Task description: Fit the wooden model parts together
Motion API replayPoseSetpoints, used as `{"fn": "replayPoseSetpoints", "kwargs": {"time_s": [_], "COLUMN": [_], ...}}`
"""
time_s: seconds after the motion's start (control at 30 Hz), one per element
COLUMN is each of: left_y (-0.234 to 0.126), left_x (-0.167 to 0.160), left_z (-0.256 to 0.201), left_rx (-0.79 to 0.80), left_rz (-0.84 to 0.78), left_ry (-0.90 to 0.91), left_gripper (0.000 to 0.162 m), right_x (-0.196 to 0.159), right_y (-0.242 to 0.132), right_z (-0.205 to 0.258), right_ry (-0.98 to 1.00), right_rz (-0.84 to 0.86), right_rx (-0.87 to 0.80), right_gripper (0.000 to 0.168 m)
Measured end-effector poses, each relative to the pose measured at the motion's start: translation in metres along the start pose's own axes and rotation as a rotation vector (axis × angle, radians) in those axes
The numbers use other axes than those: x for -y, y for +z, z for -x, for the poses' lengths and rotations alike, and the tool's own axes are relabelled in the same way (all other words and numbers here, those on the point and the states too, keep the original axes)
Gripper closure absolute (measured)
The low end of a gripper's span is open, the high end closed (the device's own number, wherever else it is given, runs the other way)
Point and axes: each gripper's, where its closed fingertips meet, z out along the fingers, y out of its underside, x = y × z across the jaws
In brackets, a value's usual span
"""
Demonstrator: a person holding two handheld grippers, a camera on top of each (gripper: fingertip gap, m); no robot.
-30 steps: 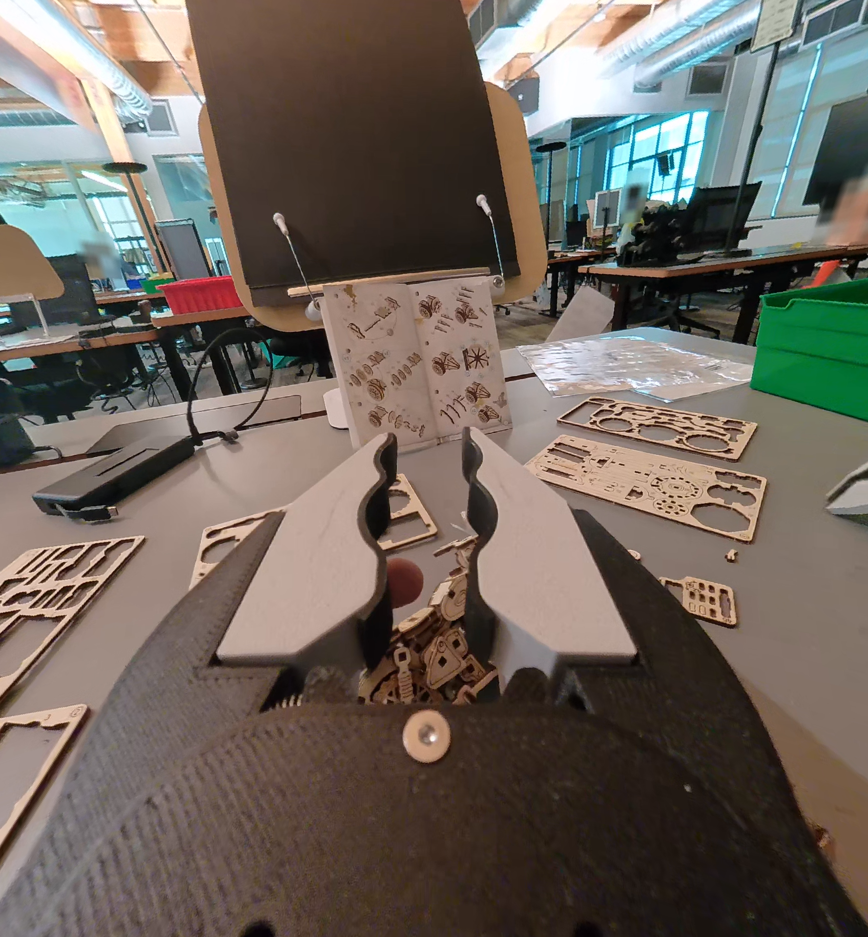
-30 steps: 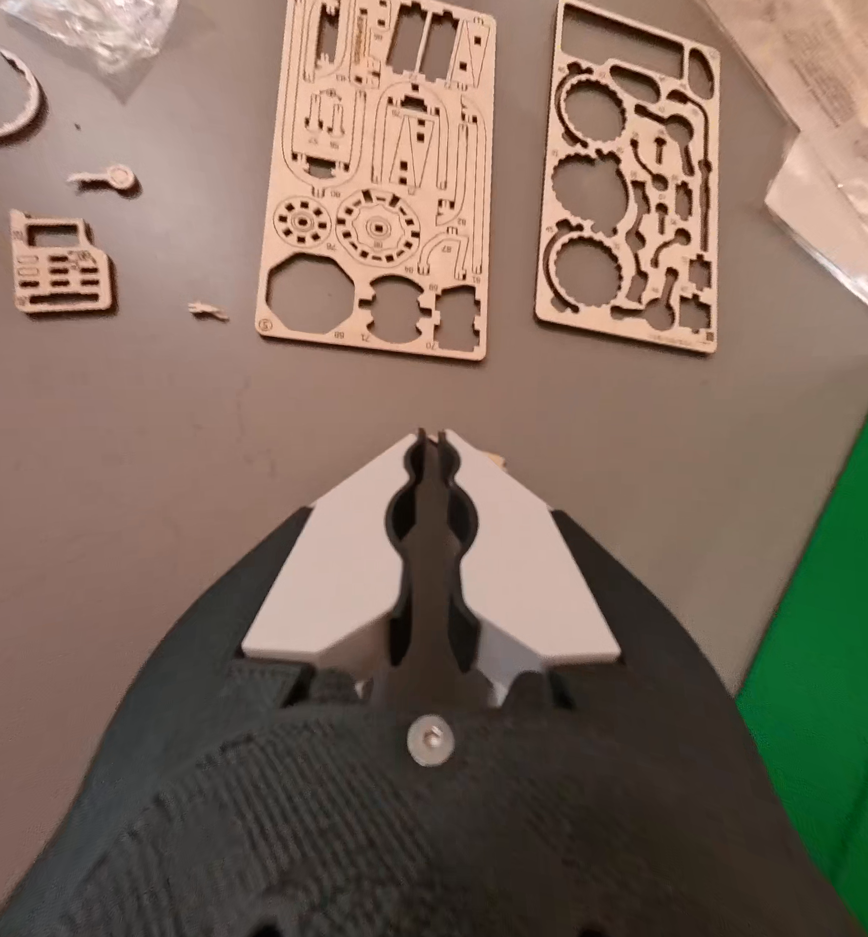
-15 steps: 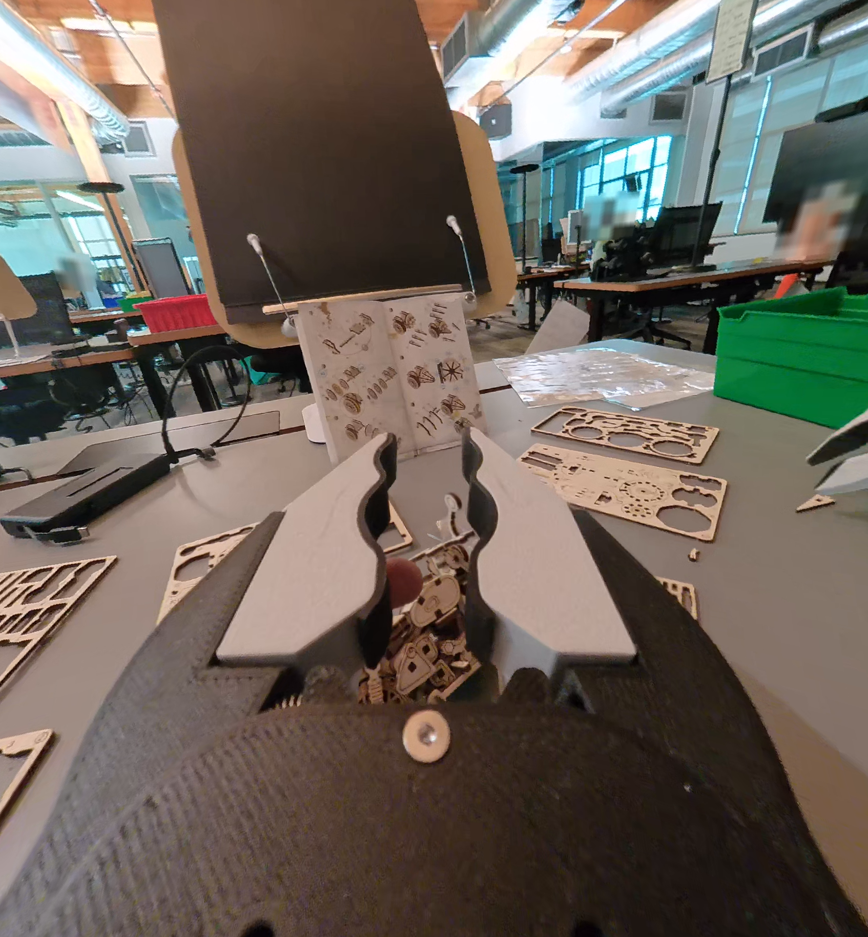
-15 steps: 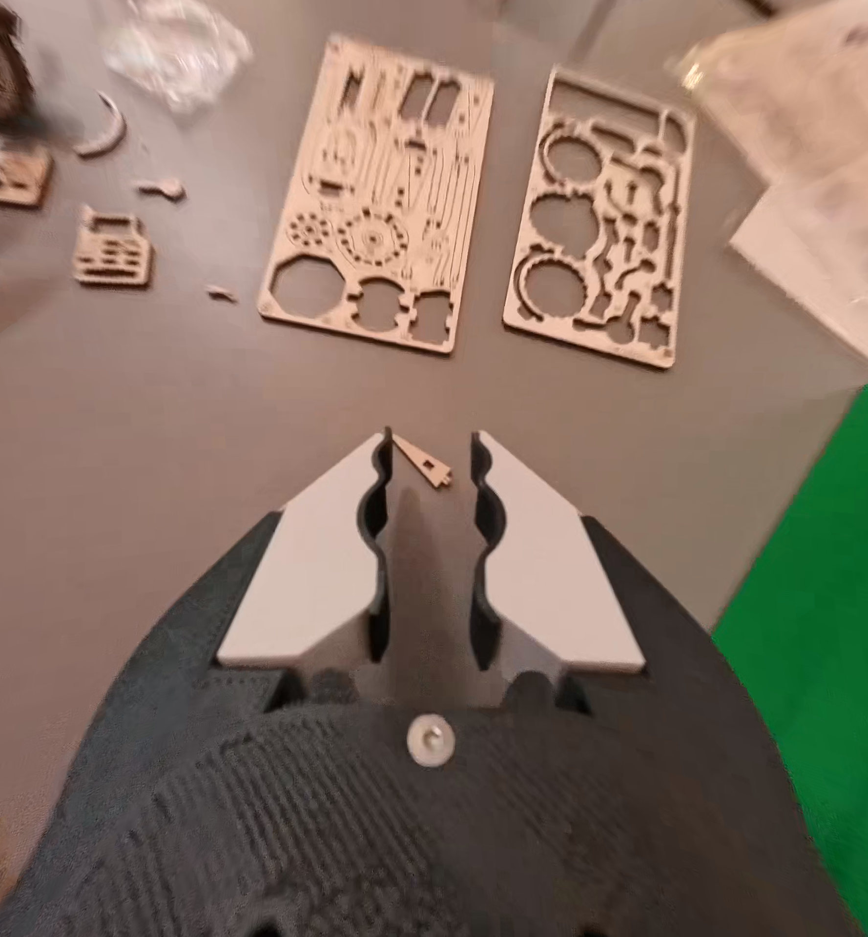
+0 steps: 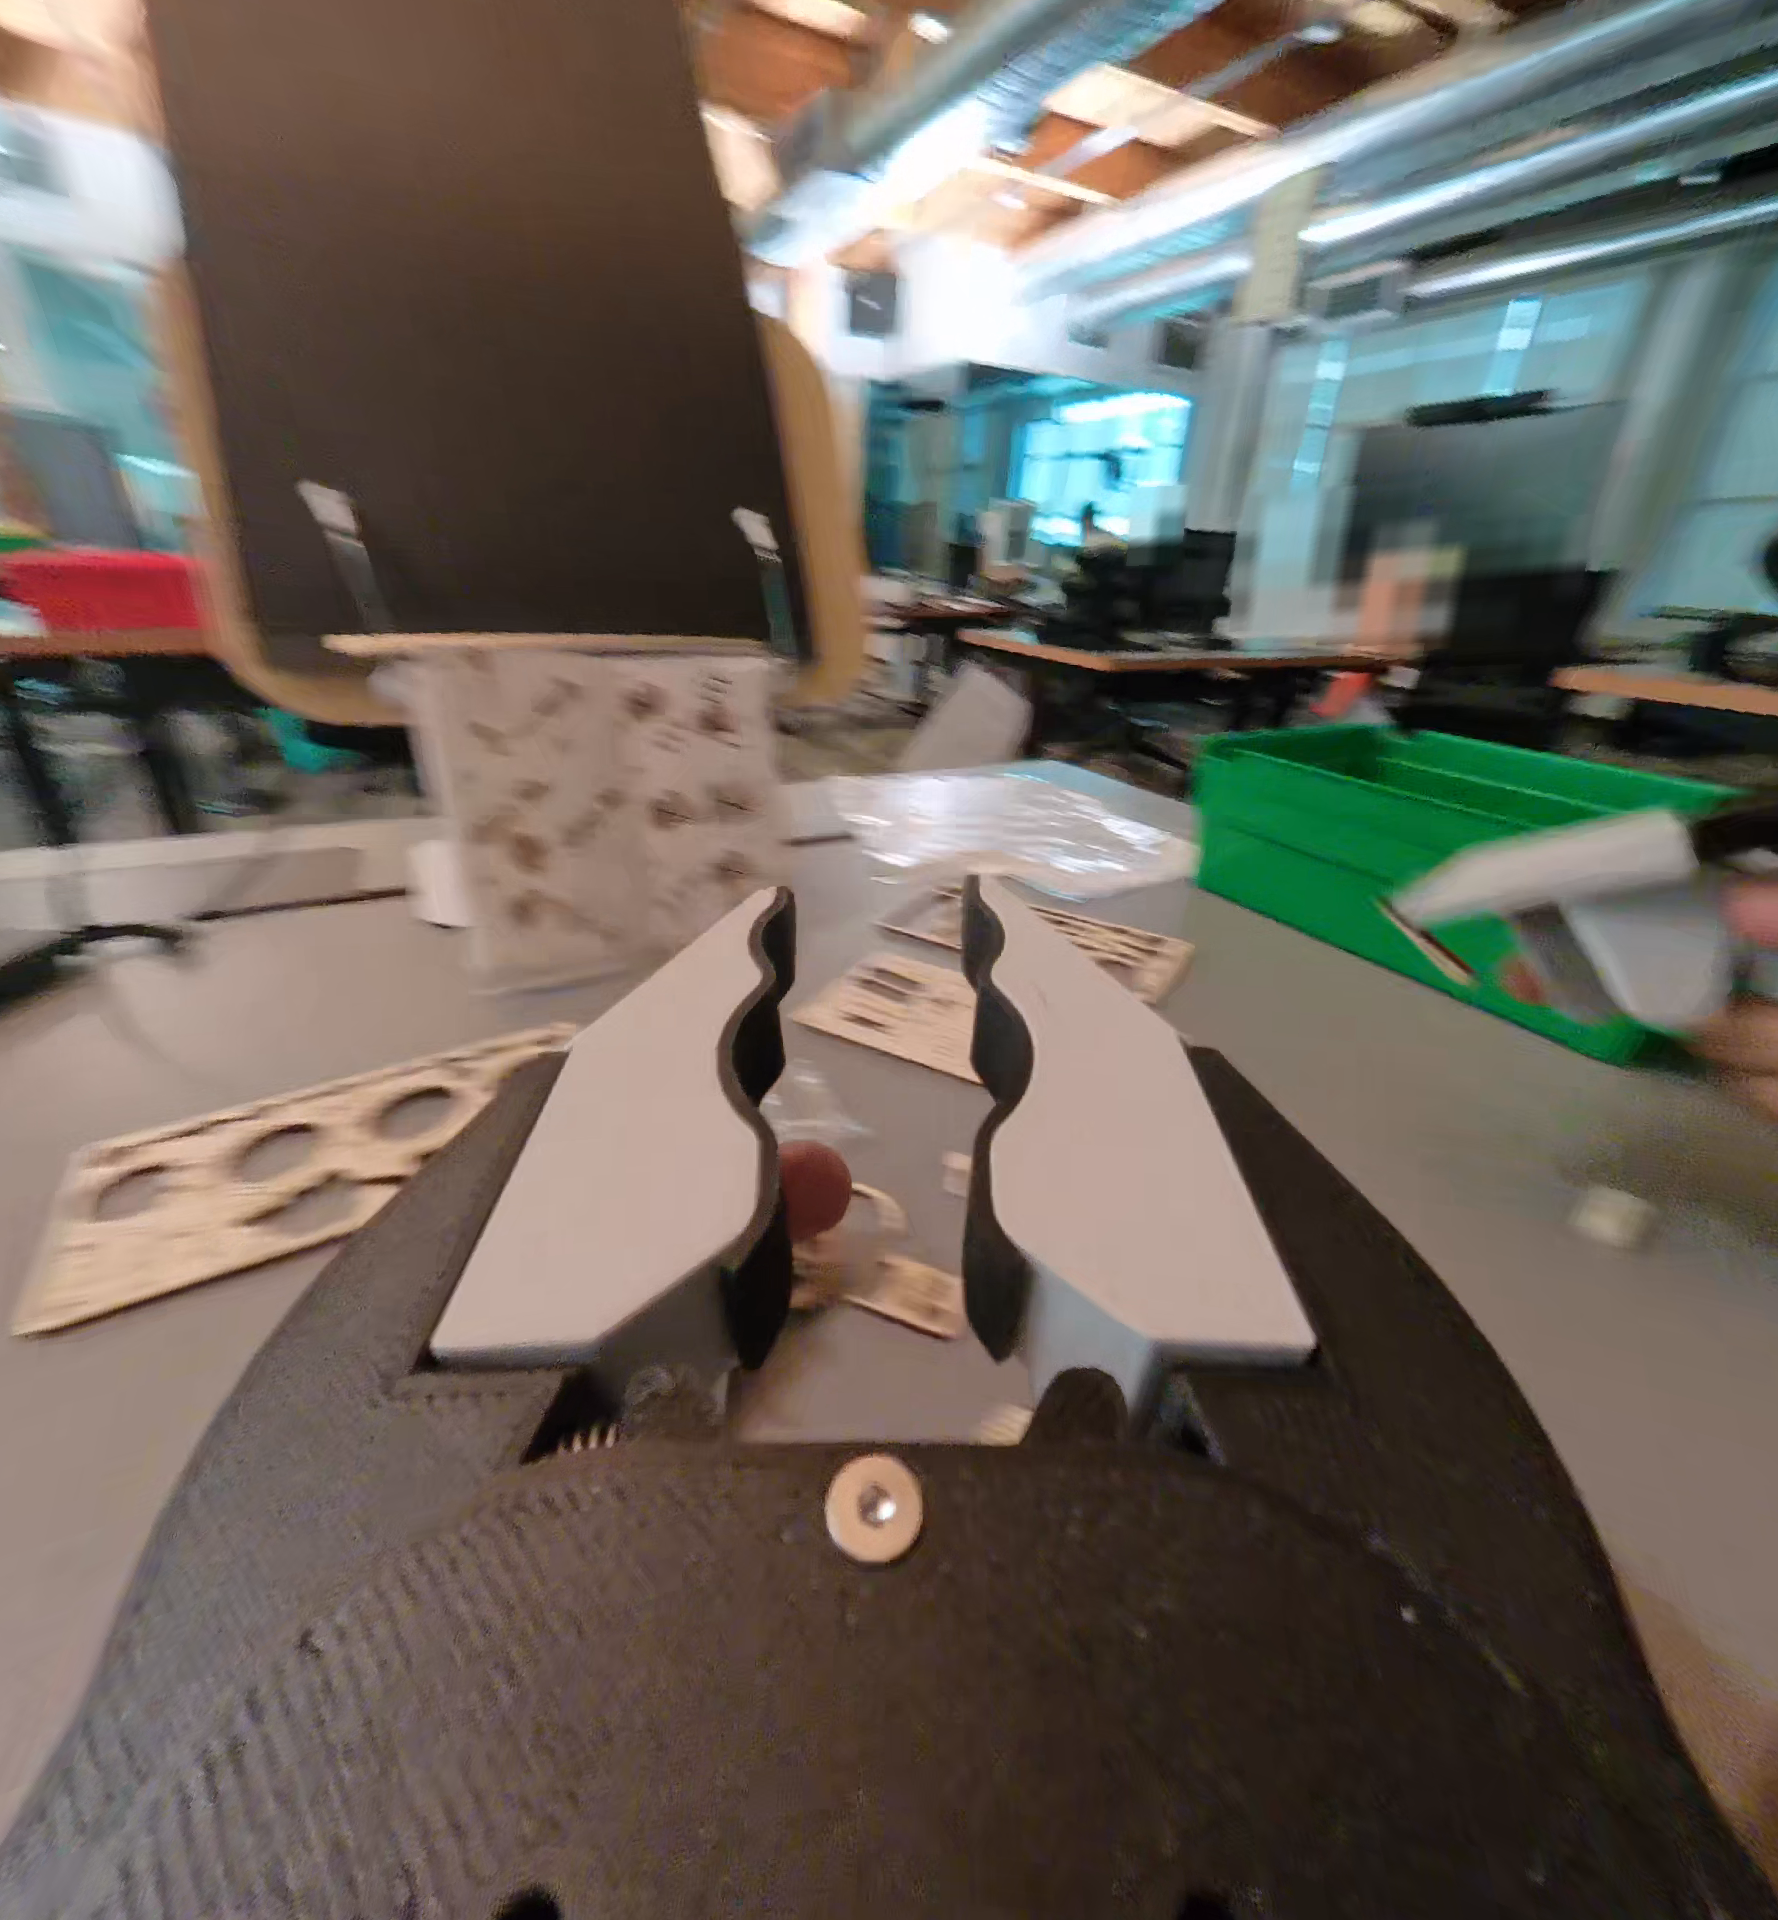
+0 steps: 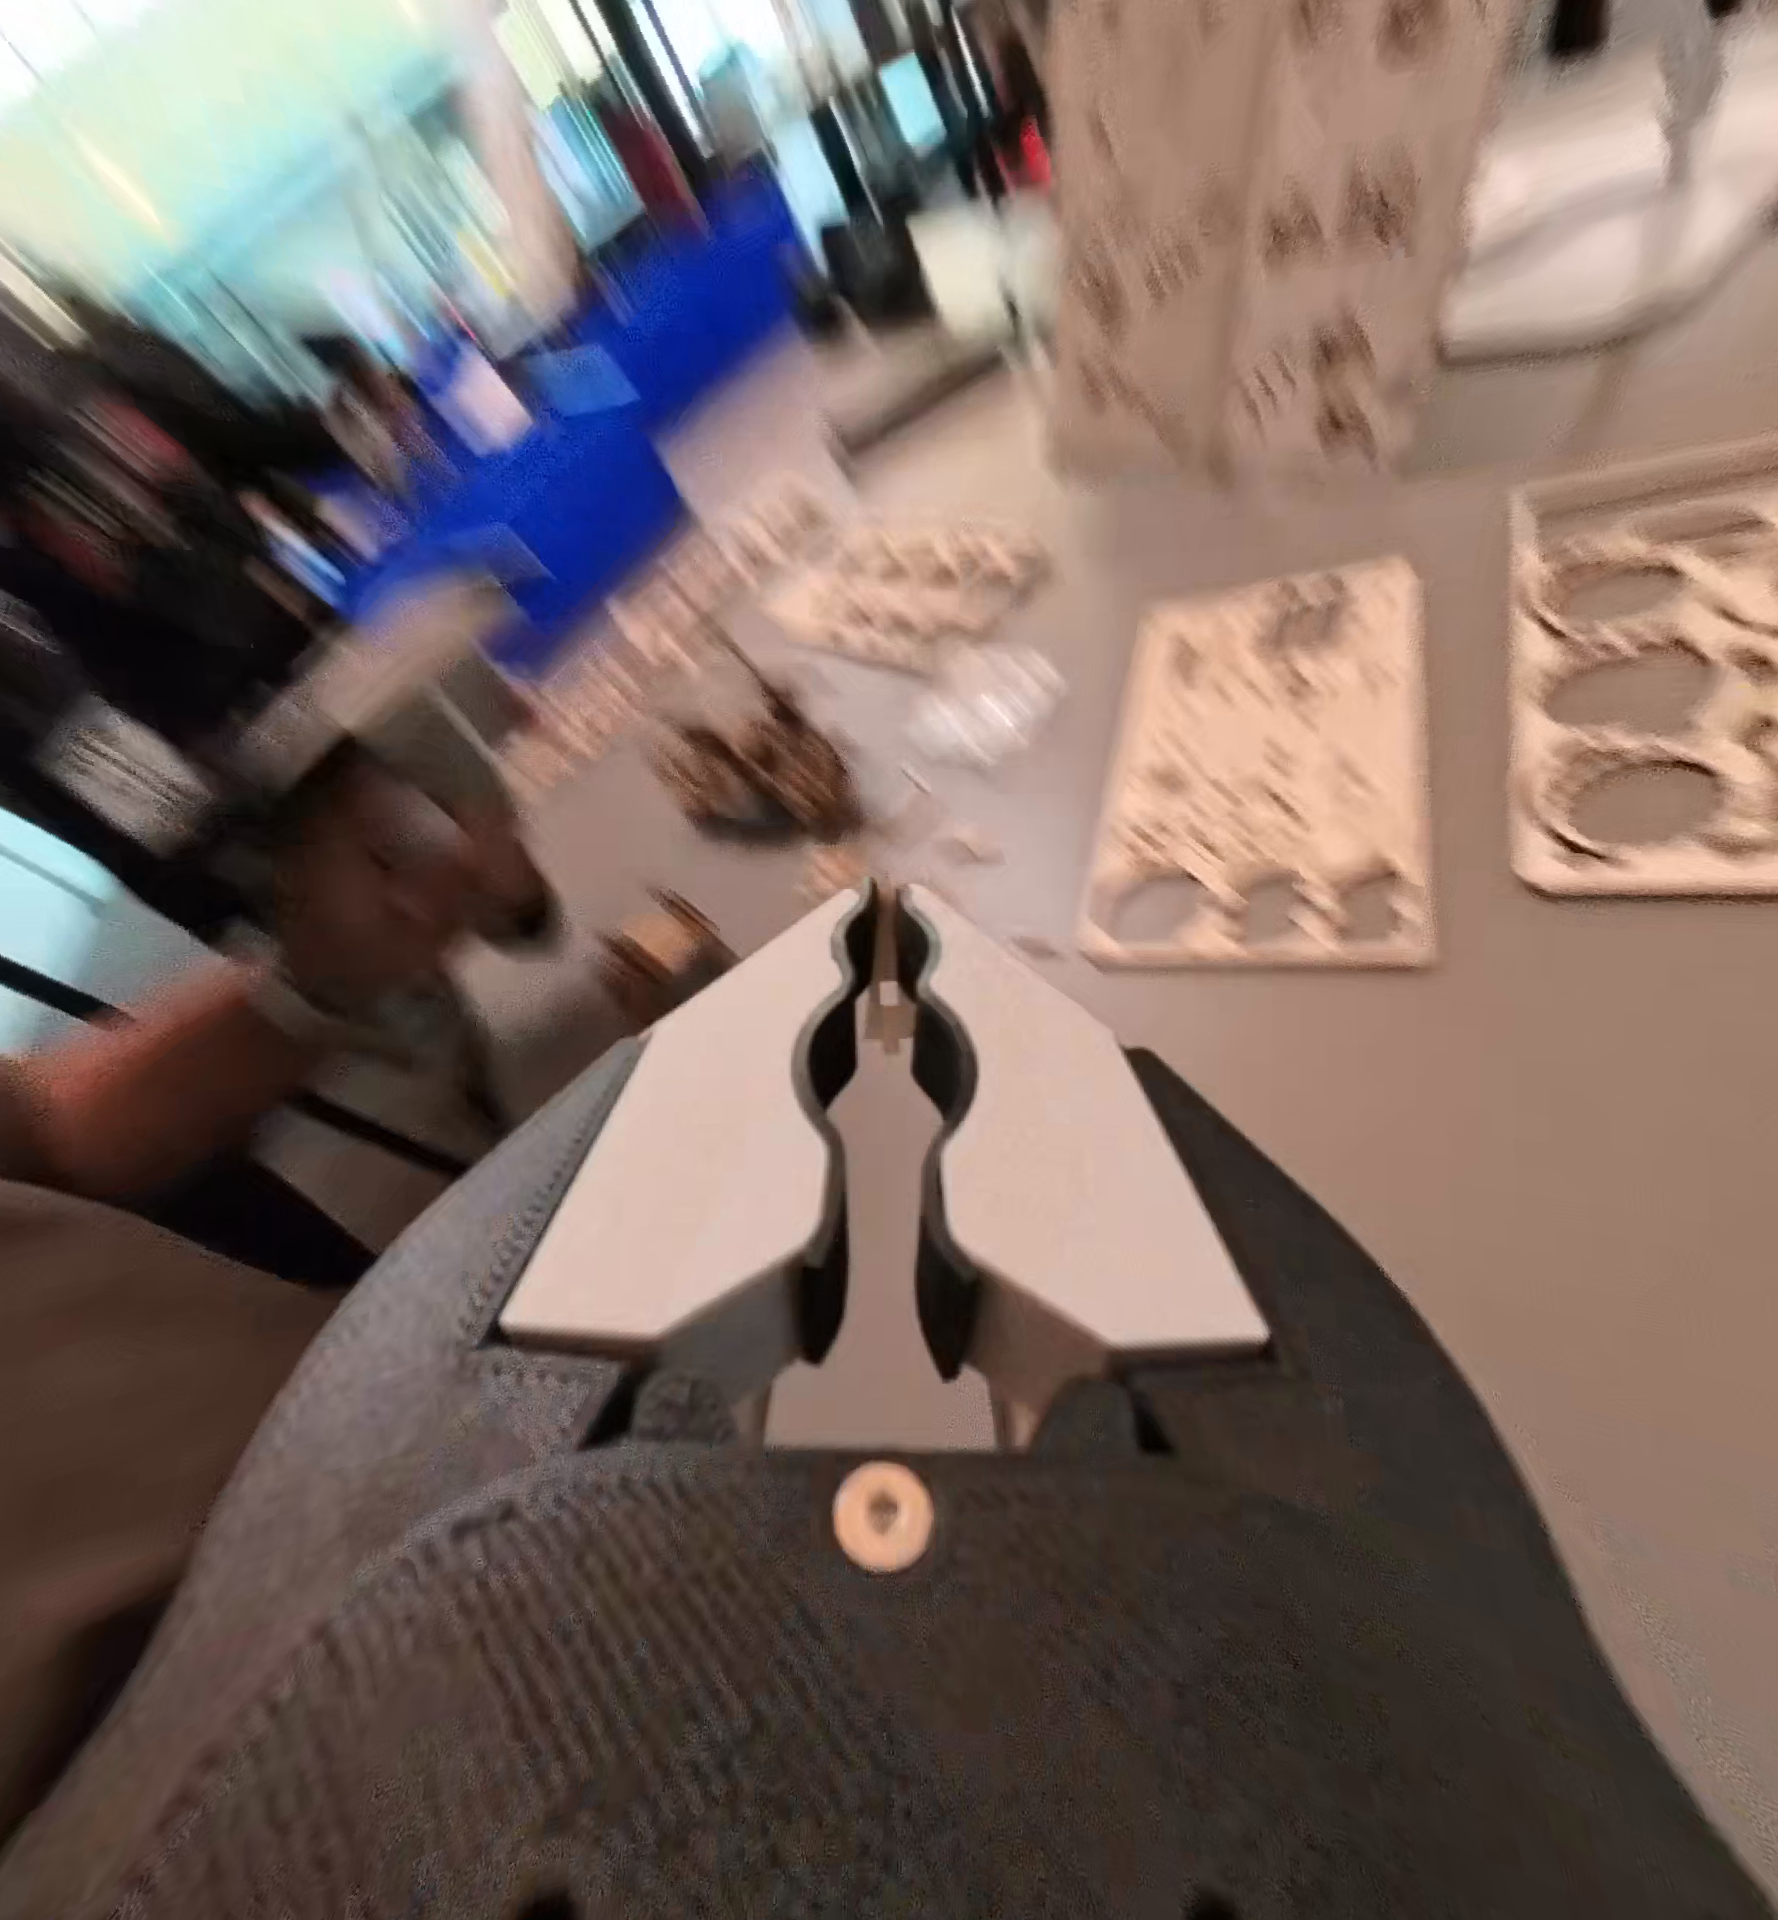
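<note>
My left gripper (image 5: pixel 874 914) is open and low over the grey table; small flat wooden parts (image 5: pixel 895 1288) lie on the table between its fingers. A red-brown knob (image 5: pixel 812 1184) sits by the inner side of its left finger. My right gripper (image 6: pixel 880 899) is shut on a small thin wooden part (image 6: pixel 885 997) and is held above the table. In the left wrist view it is at the right (image 5: pixel 1550 894), in a hand, pointing left. The part-built wooden model (image 6: pixel 750 769) lies on the table ahead of the right gripper. Both views are blurred.
Punched wooden sheets lie around: one with round holes at the left (image 5: pixel 241 1174), two ahead (image 5: pixel 906 1008), two to the right in the right wrist view (image 6: pixel 1269 769). A green bin (image 5: pixel 1384 831), a clear plastic bag (image 5: pixel 999 821) and an instruction booklet on a stand (image 5: pixel 604 790) are behind. Tip to tip, the grippers are about 20 cm apart.
My right gripper opened over a small wooden part, shut on it, lifted it and swung left. My left gripper has turned right; the model is no longer between its fingers.
</note>
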Motion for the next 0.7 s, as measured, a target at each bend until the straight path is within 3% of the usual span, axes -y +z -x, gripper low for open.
{"fn": "replayPoseSetpoints", "kwargs": {"time_s": [0.03,0.07,0.13,0.2,0.3,0.5,0.63,0.7], "left_y": [-0.002,-0.004,-0.011,-0.013,-0.018,-0.013,-0.013,-0.013], "left_x": [-0.004,-0.009,-0.021,-0.032,-0.036,-0.032,-0.023,-0.021], "left_z": [-0.022,-0.044,-0.091,-0.117,-0.139,-0.123,-0.112,-0.108], "left_rx": [-0.076,-0.151,-0.318,-0.364,-0.422,-0.363,-0.330,-0.320], "left_rz": [0.034,0.074,0.169,0.243,0.263,0.225,0.141,0.128], "left_ry": [-0.024,-0.042,-0.061,-0.090,-0.119,-0.154,-0.153,-0.124], "left_gripper": [0.133,0.135,0.159,0.154,0.136,0.136,0.162,0.162], "right_x": [0.014,0.022,0.024,0.018,0.011,-0.001,0.001,-0.002], "right_y": [-0.003,-0.005,-0.004,0.003,0.014,0.029,0.023,0.023], "right_z": [0.021,0.039,0.065,0.082,0.098,0.109,0.099,0.095], "right_ry": [0.062,0.114,0.181,0.224,0.250,0.208,0.233,0.252], "right_rz": [-0.116,-0.204,-0.312,-0.350,-0.384,-0.359,-0.371,-0.356], "right_rx": [0.081,0.149,0.233,0.272,0.278,0.240,0.231,0.238], "right_gripper": [0.168,0.168,0.168,0.167,0.167,0.167,0.167,0.168]}}
